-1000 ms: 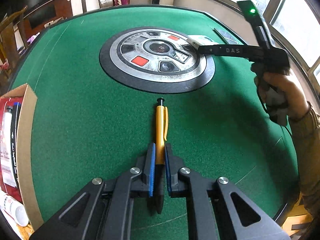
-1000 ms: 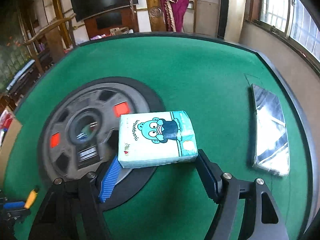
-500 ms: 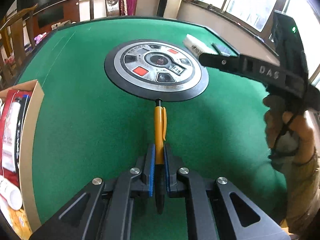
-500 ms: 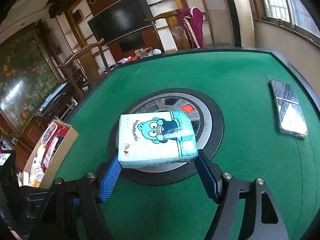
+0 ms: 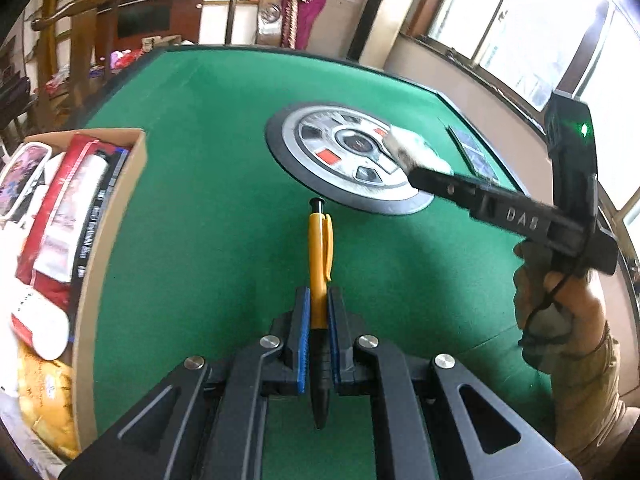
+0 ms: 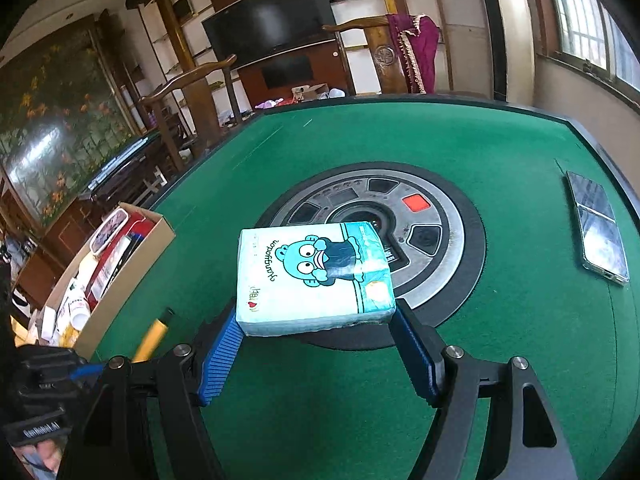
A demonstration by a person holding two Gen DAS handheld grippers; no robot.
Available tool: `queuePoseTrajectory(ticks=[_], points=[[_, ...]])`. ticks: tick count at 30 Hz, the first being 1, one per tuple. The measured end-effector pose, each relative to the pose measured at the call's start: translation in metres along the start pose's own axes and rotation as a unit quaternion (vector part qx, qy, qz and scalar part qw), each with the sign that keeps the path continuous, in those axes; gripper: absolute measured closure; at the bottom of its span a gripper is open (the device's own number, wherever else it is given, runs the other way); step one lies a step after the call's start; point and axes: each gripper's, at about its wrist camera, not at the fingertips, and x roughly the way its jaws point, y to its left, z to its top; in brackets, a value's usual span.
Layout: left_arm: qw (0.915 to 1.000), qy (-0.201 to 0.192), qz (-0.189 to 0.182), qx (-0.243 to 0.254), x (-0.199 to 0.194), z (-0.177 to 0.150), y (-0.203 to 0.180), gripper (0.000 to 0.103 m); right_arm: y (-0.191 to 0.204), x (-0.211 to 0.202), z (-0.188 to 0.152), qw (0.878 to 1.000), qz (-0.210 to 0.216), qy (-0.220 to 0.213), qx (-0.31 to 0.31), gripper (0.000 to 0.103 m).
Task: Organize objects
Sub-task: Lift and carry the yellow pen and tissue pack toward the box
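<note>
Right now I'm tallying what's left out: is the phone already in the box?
No, the phone lies on the green table, far from the box.

My left-wrist camera sits just behind the left claw (image 5: 318, 312), angled down across the green bench (image 5: 208, 128) with the cardboard box (image 5: 112, 216) to its left. My right-wrist camera rides behind the right claw (image 6: 316, 344), facing likewise. Both share the round centre panel (image 5: 348, 160), box and phone (image 6: 600, 228).
</note>
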Motion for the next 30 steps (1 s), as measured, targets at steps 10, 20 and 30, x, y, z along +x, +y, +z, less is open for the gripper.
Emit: queuePoseTrajectory(ticks=[10,20,30], points=[[0.9996,-0.026,0.009,-0.004,-0.028,-0.003,0.006,0.095,0.006,-0.002,-0.004,1.000,0.002,-0.001,0.001,0.026],[0.9992,-0.036,0.013,-0.012,-0.043,-0.008,0.013,0.095,0.019,-0.004,-0.011,1.000,0.008,-0.001,-0.003,0.026],[0.9976,-0.058,0.026,-0.027,-0.072,-0.015,0.029,0.095,0.034,-0.005,-0.015,1.000,0.019,0.000,-0.013,0.026]])
